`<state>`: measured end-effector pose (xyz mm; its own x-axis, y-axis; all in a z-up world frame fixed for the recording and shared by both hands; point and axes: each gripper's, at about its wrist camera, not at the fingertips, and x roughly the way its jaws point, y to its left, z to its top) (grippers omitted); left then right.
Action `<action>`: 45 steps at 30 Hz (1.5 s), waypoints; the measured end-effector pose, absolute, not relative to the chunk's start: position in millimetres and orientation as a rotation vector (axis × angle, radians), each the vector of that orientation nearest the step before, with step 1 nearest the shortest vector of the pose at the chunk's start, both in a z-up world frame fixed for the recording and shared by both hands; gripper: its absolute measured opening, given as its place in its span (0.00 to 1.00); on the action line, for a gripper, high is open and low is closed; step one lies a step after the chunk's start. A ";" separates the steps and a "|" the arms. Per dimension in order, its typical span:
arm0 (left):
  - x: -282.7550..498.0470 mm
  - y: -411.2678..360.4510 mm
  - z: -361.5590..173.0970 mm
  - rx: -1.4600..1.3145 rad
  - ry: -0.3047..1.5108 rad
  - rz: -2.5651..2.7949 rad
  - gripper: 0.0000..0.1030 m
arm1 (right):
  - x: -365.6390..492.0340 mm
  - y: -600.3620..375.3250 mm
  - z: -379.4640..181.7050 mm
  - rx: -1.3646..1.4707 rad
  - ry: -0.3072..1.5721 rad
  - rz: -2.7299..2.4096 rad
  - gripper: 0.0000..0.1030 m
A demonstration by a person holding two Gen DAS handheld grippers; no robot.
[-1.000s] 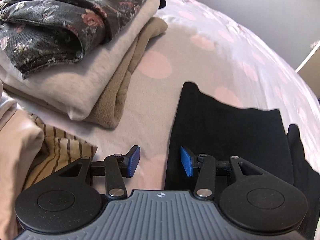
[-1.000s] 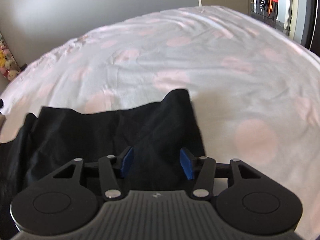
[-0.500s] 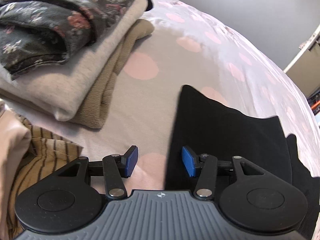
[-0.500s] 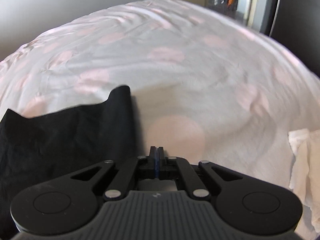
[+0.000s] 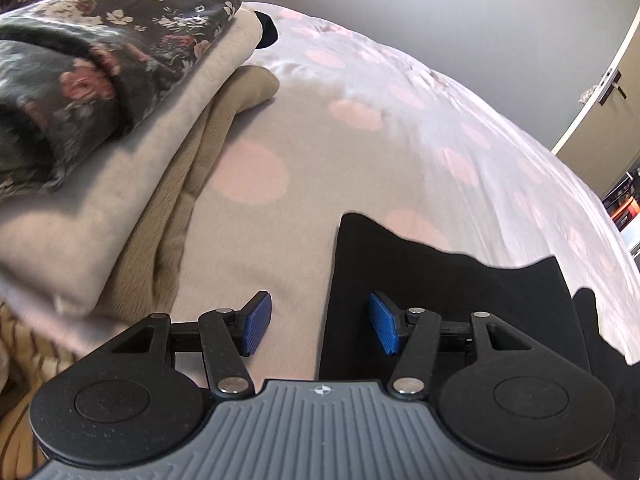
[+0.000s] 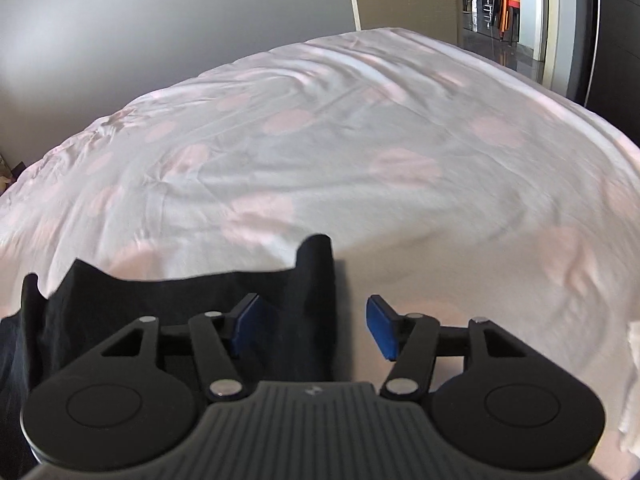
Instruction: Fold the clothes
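A black garment [image 5: 448,292] lies flat on the spotted bedsheet [image 5: 360,152]; its left edge runs up between my left gripper's pads. My left gripper [image 5: 318,328] hovers over that edge, jaws opening, pads clear of the cloth. In the right wrist view the same black garment [image 6: 168,304] shows its right edge with a raised corner. My right gripper [image 6: 314,326] straddles that edge, jaws opening, with the cloth lying under the gap and the pads not pressing it.
A pile of folded clothes [image 5: 112,120] sits at the left, a dark floral piece on top of beige ones. A striped fabric [image 5: 24,340] lies under it near the front. A white cloth [image 6: 632,380] peeks in at the right edge.
My right gripper shut with nothing in it half a second ago, then opened again and swung back over the garment's right edge. My left gripper widened and drifted closer to the folded pile.
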<state>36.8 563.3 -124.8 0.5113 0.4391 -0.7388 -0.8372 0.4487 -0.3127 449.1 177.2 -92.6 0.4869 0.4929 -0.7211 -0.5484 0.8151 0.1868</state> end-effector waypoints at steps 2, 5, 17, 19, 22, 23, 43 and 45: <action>41.1 568.9 -127.7 -0.737 0.616 0.852 0.51 | 453.7 185.9 -88.7 -0.046 0.829 0.625 0.60; 50.2 573.7 -129.6 -0.709 0.610 0.847 0.51 | 459.2 207.4 -87.6 -0.047 0.844 0.660 0.60; 77.5 570.3 -128.0 -0.530 0.635 0.800 0.10 | 408.0 341.6 -99.6 -0.082 0.875 1.041 0.59; 79.7 569.1 -127.1 -0.523 0.638 0.787 0.06 | 401.6 356.3 -102.4 -0.082 0.876 1.074 0.58; 81.1 569.4 -126.6 -0.520 0.645 0.782 0.02 | 396.3 371.6 -107.6 -0.105 0.909 1.093 0.06; 81.3 569.7 -126.7 -0.520 0.648 0.782 0.01 | 395.3 372.2 -108.2 -0.116 0.910 1.087 0.02; 55.5 556.7 -111.4 -0.623 0.672 0.791 0.30 | 405.3 227.5 -83.9 -0.057 0.847 0.831 0.46; 48.0 546.3 -105.3 -0.620 0.699 0.786 0.30 | 394.8 196.2 -81.3 -0.062 0.852 0.791 0.46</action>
